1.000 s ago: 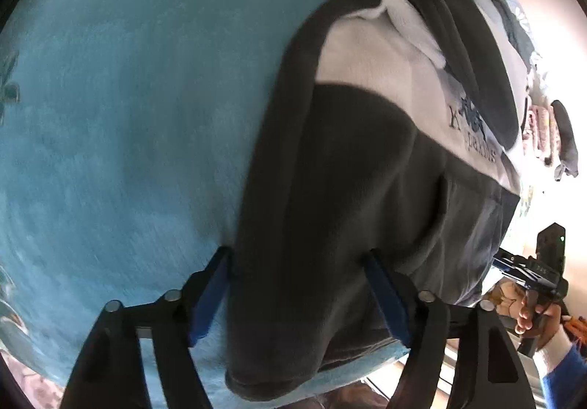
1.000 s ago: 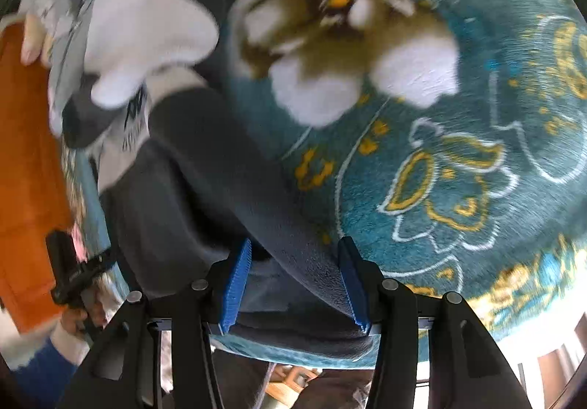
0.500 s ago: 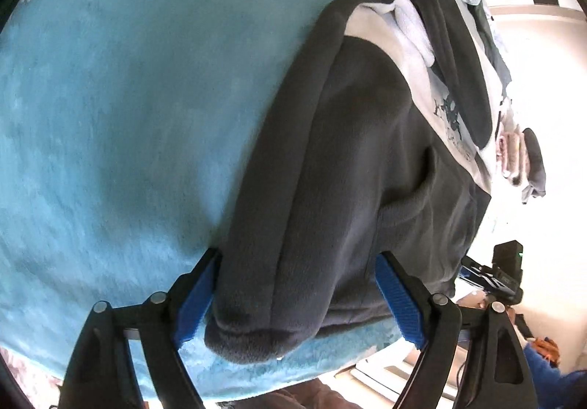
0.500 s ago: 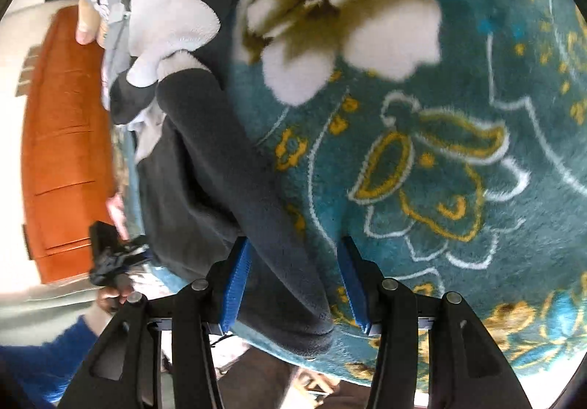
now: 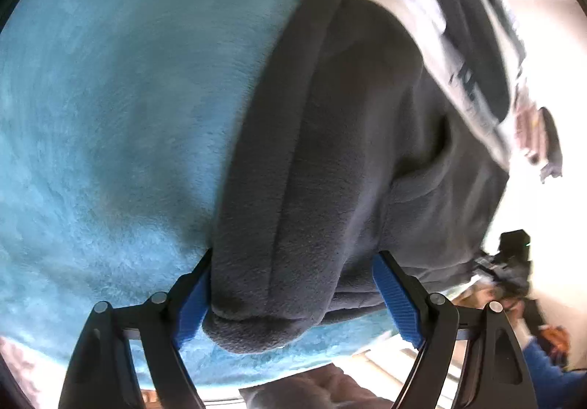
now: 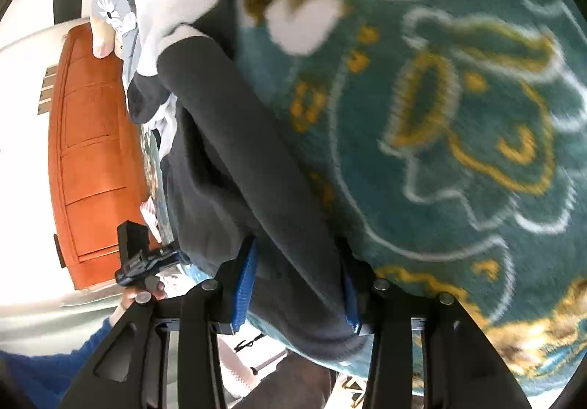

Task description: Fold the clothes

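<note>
While you are working at the near edge of the dark grey fleece sweatshirt [image 5: 330, 159], both tongs are sitting at its hem end, one at each bottom corner. In the left wrist view the left tongs [image 5: 291, 299] are standing wide apart, with the thick rolled corner of the hem lying between the blue pads [image 5: 192, 302]; the cloth is touching the left pad but is clear of the right one, so nothing is clamped yet. In the right wrist view the right tongs [image 6: 297, 284] are also straddling a long dark fold of the sweatshirt [image 6: 234, 159], their blue pads [image 6: 244, 284] set either side of it; whether they are pinching the cloth or only bracketing it, I cannot tell.

The sweatshirt is lying flat on a teal blanket [image 5: 110, 115], plain on that side and flower-patterned [image 6: 458, 152] in the right half of the right wrist frame. Its white chest band and hood are running away toward the upper right of the left frame, near a heap of other clothes [image 5: 539, 137].

You are, I judge, taking hold of the hem for the first fold. Next you will need both tongs closing firmly on all layers, then lifting together and carrying the hem toward the hood. Thick fleece may slip from a shallow bite.
</note>
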The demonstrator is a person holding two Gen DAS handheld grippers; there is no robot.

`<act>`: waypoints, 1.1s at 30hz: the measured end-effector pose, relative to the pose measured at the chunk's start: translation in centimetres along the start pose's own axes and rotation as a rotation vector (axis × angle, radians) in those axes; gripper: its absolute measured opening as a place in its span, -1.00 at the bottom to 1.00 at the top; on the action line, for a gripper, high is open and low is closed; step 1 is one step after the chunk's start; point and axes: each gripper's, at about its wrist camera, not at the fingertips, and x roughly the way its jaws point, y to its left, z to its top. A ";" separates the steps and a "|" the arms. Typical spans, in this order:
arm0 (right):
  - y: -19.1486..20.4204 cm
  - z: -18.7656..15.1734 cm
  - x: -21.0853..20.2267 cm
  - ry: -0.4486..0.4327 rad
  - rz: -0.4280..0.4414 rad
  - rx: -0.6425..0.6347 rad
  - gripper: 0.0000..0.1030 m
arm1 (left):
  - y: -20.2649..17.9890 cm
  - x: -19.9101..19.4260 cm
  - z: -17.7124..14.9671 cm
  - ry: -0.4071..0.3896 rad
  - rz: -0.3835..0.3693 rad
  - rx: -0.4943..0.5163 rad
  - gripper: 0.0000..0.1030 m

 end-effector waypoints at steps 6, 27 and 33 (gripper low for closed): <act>0.6 -1.8 0.0 0.034 -0.086 0.008 -0.78 | 1.3 -0.7 -0.8 0.051 0.074 -0.090 -0.48; 8.6 19.6 -9.8 -0.594 0.450 0.454 -0.83 | -0.8 -17.5 21.2 -0.185 -0.431 -0.262 -0.71; 6.4 22.6 -10.6 -0.594 0.382 0.543 -0.76 | -1.5 -12.4 29.7 -0.172 -0.435 -0.360 -0.71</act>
